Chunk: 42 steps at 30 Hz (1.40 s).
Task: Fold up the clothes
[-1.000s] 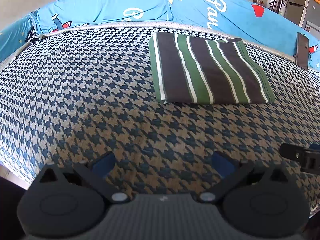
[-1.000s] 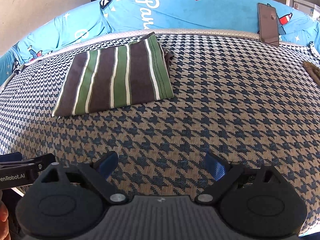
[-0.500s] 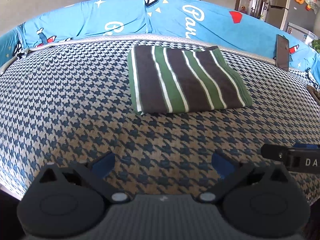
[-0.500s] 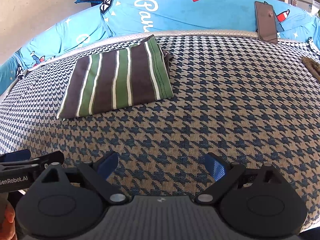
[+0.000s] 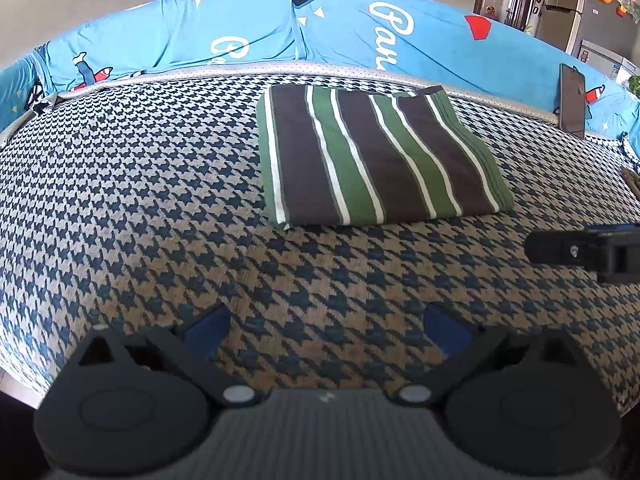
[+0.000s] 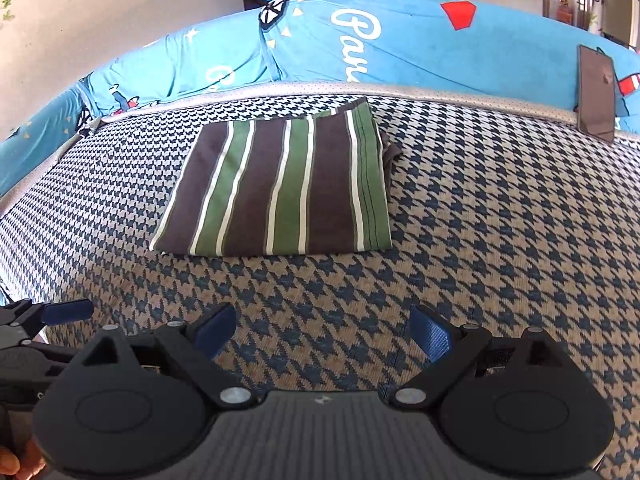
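Houndstooth cover (image 5: 160, 200), navy on tan-white, spreads over the whole work surface and fills the foreground of both wrist views.

Nearest the lens: left gripper (image 5: 326, 326), jaws apart, blue fingertips (image 5: 204, 326) spread wide above bare houndstooth, nothing between them. Right gripper (image 6: 322, 332) likewise, jaws apart, blue pads (image 6: 430, 334) clear of the cloth, nothing held. Each gripper shows at the edge of the other's view: black body of the right one at the right margin of the left view, the left one's blue tip at the lower left of the right view. Part of a hand (image 6: 16, 460) sits at the bottom left corner of the right view.

Mid-distance: folded striped garment (image 5: 376, 156), a flat rectangle with dark brown and green bands split by thin white lines, lying on the cover well apart from both grippers. A little dark fabric pokes out from its far right corner in the right view.

Farther: blue printed sheet (image 5: 360, 32) banked along the far edge, white script reading "Pa…", the rest cut off by the cover's rim; red shapes, stars and a cartoon figure also printed. A dark phone (image 6: 596, 92) leans against the sheet at the far right.

Background: plain wall, piled clothing, appliances behind; no writing legible there.
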{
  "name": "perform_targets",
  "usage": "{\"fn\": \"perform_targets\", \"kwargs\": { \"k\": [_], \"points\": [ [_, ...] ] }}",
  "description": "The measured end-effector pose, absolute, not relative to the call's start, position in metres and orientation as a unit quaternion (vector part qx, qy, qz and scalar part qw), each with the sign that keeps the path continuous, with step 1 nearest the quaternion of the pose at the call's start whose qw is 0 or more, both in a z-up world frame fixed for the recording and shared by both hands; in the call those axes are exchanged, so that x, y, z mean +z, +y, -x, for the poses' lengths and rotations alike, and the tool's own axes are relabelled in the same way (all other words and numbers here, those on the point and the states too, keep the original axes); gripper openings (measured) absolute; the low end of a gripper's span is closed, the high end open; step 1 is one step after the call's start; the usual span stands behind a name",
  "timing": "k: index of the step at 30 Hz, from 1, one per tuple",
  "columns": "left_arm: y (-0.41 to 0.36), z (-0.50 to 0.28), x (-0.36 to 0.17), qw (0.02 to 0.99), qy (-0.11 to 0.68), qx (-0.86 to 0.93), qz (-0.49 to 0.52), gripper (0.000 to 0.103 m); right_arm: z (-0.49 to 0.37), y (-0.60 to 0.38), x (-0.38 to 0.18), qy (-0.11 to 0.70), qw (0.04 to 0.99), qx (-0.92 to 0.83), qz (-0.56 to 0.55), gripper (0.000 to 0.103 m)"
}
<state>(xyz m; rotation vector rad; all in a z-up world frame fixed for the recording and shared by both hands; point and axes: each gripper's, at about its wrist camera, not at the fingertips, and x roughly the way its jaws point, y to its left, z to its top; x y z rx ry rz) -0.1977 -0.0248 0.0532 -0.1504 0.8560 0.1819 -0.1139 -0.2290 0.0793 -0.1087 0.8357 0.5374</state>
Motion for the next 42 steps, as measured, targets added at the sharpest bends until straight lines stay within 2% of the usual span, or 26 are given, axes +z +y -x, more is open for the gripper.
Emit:
{"fn": "perform_targets", "kwargs": {
  "k": [17, 21, 42],
  "points": [
    [-0.013, 0.143, 0.06, 0.896, 0.429, 0.083, 0.074, 0.103, 0.07, -0.237, 0.075, 0.407, 0.876, 0.258, 0.02, 0.093],
    [-0.004, 0.123, 0.06, 0.894, 0.434, 0.077, 0.078, 0.103, 0.047, -0.211, 0.07, 0.411, 0.874, 0.259, 0.002, 0.093],
    [0.057, 0.048, 0.061, 0.872, 0.449, 0.055, 0.186, 0.103, -0.029, -0.2, 0.051, 0.425, 0.869, 0.239, -0.082, 0.093]
  ]
}}
